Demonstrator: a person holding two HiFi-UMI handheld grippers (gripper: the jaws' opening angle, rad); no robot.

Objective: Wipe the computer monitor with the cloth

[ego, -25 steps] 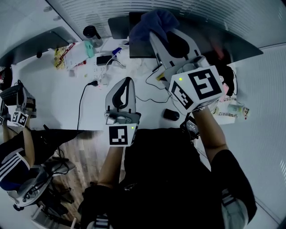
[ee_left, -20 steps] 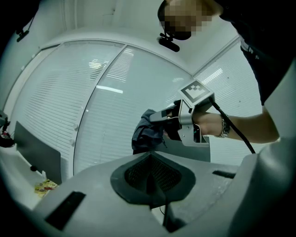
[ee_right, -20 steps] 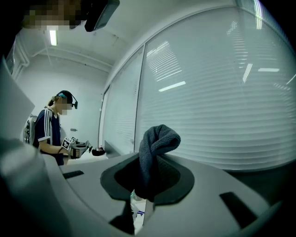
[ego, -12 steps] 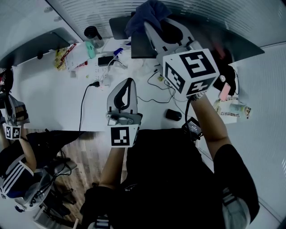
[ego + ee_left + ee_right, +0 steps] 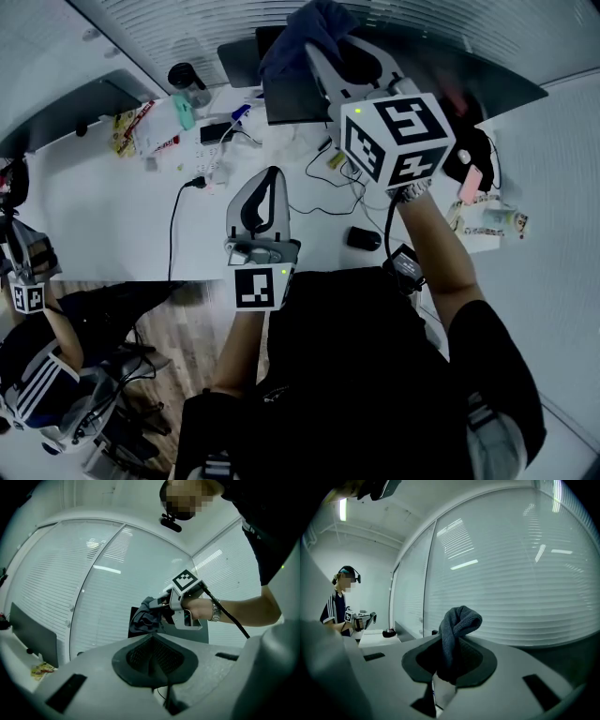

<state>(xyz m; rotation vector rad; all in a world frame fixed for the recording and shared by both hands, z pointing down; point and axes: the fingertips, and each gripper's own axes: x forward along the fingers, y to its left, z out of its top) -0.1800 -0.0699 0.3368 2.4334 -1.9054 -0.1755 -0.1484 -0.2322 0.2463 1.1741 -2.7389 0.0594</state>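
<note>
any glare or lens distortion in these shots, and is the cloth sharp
Right gripper view: the grey-blue terry cloth is sharp, light streaks reflect on the slatted white blinds. Left gripper view: fisheye bows the blinds. Head view: dim, bluish, white desk curved.

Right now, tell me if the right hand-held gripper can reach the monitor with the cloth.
Probably yes. The right hand-held gripper, shut on the cloth, is up at the monitor's upper edge, and nothing shows between them. Contact itself can't be confirmed.

Two grippers: left gripper point(image 5: 269, 172), right gripper point(image 5: 322, 54). One cloth point(image 5: 302, 36). At least two monitors: centre monitor point(image 5: 292, 98), left monitor point(image 5: 66, 108). One mouse point(image 5: 361, 239), one cup point(image 5: 187, 82), one second person point(image 5: 33, 375).
</note>
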